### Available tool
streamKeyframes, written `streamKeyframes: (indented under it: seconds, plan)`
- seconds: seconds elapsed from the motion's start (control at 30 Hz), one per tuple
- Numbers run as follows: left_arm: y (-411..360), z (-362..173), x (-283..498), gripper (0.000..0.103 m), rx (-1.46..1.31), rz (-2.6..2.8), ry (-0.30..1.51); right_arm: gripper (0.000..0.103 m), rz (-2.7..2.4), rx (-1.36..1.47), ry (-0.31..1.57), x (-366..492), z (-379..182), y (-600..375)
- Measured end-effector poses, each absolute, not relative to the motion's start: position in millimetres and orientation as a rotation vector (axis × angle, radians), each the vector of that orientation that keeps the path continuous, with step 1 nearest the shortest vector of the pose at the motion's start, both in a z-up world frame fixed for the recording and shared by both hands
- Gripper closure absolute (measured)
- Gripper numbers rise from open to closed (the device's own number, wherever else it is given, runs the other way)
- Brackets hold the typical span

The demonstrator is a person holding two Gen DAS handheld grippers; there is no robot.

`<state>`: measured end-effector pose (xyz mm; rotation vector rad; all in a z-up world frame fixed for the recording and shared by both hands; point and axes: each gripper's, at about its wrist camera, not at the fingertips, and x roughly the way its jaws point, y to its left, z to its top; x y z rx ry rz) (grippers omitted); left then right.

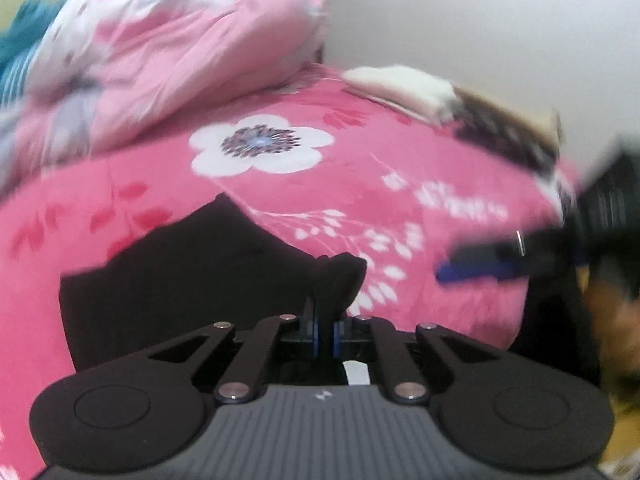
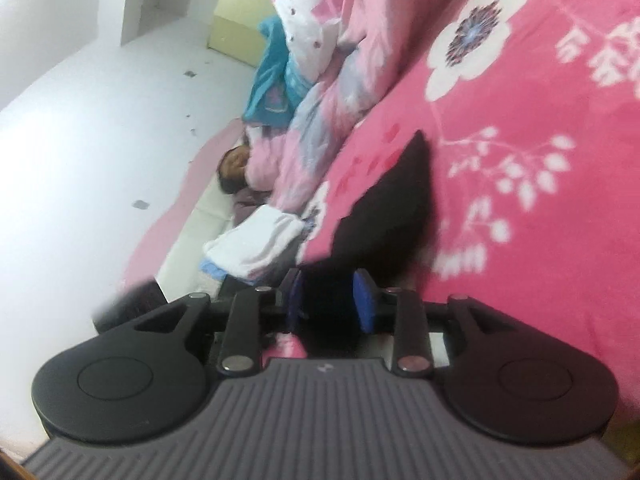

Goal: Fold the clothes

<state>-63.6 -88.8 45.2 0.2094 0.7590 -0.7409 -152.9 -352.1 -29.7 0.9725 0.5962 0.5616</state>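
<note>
L gripper [image 1: 325, 334] is pinching a bunched edge of the black garment [image 1: 180, 280], jaws clamped tight on the fabric. Garment's lying on the pink floral bedspread [image 1: 400, 168], just below its big white flower [image 1: 260, 146]. R gripper [image 2: 332, 304] is sitting w/ jaws parted, black cloth between the pads, not pressed

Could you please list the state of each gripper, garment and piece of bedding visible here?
Left gripper: shut on a pinched fold of the black garment.
Right gripper: jaws apart, black cloth between them; contact unclear.
Black garment: partly spread on the bed, one edge lifted.
Pink floral bedspread: laid out flat.
Pale pink quilt: bunched up.
</note>
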Motion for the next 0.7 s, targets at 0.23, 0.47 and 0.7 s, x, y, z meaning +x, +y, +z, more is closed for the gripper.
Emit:
streamKeyframes:
  seconds: [0.23,0.47,0.7]
  plan:
    - [-66.9,60.1,-33.0,0.096,0.066,-0.719,0.831,0.053,0.565,0.843,0.584,-180.3,-49.3,-295.2]
    - [-65.8,62.3,-27.9,0.096,0.047,-0.720,0.875,0.046,0.568,0.785,0.638,-165.9,-54.5,-217.9]
    - [-62.3,66.6,-21.7,0.096,0.000,-0.722,0.879,0.059,0.527,0.794,0.717,-154.3,-69.9,-164.1]
